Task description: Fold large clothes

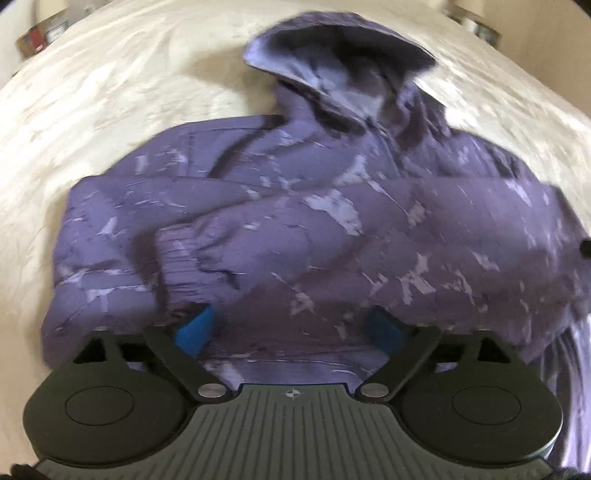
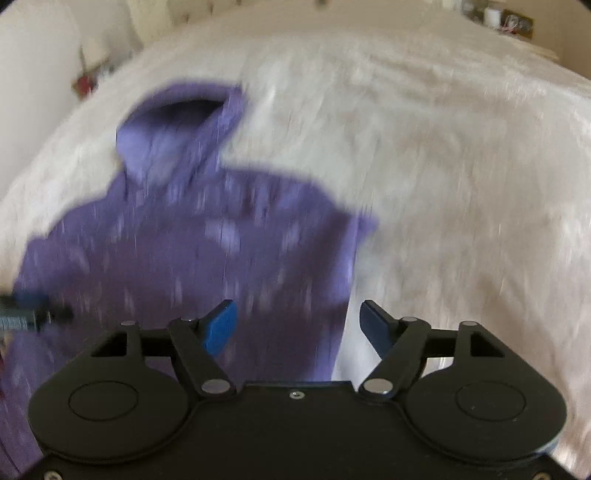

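Observation:
A purple hooded jacket [image 1: 314,221] with pale streaks lies on a white furry bedspread [image 1: 92,129], hood [image 1: 340,59] pointing away, both sleeves folded across its chest, one ribbed cuff [image 1: 181,266] at centre left. My left gripper [image 1: 291,326] hovers over the jacket's lower hem, open wide, blue pads clear of the fabric. In the right wrist view the jacket [image 2: 184,251] fills the left half. My right gripper [image 2: 299,325] stands open above the jacket's right edge, nothing between its pads. The left gripper's tip [image 2: 26,310] shows at the far left.
The bedspread [image 2: 461,166] stretches wide to the right of the jacket. Boxes [image 1: 40,35] stand beyond the bed at the upper left. A small table with clutter [image 2: 509,20] sits at the far right corner. Both views are motion-blurred.

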Demonstrator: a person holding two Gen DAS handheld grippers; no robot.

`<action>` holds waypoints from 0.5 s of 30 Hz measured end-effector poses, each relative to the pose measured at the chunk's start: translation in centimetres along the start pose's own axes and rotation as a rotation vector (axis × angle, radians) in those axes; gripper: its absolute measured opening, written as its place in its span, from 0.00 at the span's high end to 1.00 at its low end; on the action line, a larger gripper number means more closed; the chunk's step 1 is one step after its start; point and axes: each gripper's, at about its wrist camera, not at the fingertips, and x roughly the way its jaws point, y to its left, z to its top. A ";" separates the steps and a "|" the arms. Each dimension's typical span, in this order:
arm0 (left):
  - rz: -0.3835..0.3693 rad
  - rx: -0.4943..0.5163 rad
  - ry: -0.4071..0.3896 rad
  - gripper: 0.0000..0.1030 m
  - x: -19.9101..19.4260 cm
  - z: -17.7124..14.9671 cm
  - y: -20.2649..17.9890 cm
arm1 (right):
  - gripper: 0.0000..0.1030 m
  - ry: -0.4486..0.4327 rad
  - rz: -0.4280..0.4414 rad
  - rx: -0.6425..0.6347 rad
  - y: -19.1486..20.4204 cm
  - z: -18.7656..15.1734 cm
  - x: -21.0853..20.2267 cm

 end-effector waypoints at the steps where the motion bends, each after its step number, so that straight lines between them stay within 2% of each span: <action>1: 0.004 0.025 0.008 0.00 0.4 0.0 -0.4 | 0.26 0.032 -0.026 -0.016 0.2 -0.6 0.5; 3: 0.036 0.055 0.012 0.00 1.2 0.0 -0.9 | 0.15 0.074 -0.064 -0.026 0.1 -1.5 1.4; 6: 0.050 0.059 0.018 0.00 1.7 0.1 -0.9 | 0.14 0.068 -0.084 0.031 -0.5 -1.5 1.0; 10: 0.018 0.069 0.098 0.01 1.9 1.2 -0.5 | 0.13 -0.058 -0.084 0.023 0.6 0.1 -3.2; 11: 0.013 0.075 0.107 0.07 1.7 1.4 -0.4 | 0.13 -0.095 -0.080 0.021 0.9 0.5 -4.4; 12: 0.017 0.077 0.101 0.28 1.0 1.3 -0.2 | 0.13 -0.129 -0.076 0.019 1.3 0.9 -5.4; 13: 0.015 0.069 0.090 0.36 0.3 1.3 0.1 | 0.12 -0.166 -0.068 0.017 2.0 1.5 -6.5; 14: 0.005 0.053 0.074 0.44 -0.6 1.3 0.5 | 0.10 -0.207 -0.058 0.011 2.5 1.9 -7.7; 15: -0.008 0.029 0.044 0.44 -1.8 1.2 1.0 | 0.08 -0.244 -0.051 0.002 3.2 2.2 -8.7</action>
